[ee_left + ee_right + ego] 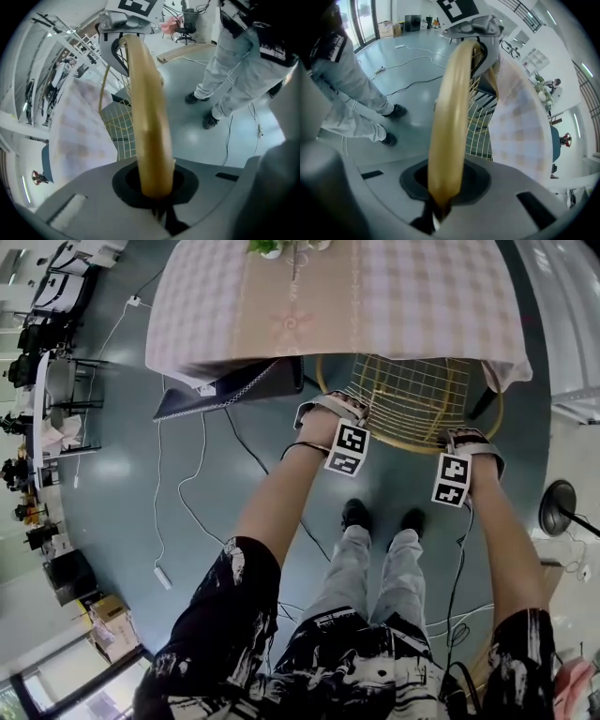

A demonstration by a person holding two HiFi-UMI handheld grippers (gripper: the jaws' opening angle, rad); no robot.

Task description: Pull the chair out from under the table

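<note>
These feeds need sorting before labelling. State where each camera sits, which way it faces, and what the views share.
Head view: on the person's head, facing steeply down at chair and table; forearms, legs, left gripper and right gripper show.
Left gripper view: on the left gripper, facing along the rail clamped in its jaws toward the right gripper; legs show.
Right gripper view: on the right gripper, facing along the same clamped rail toward the left gripper; legs show.
Shared: both gripper views show rail, tablecloth, legs.
</note>
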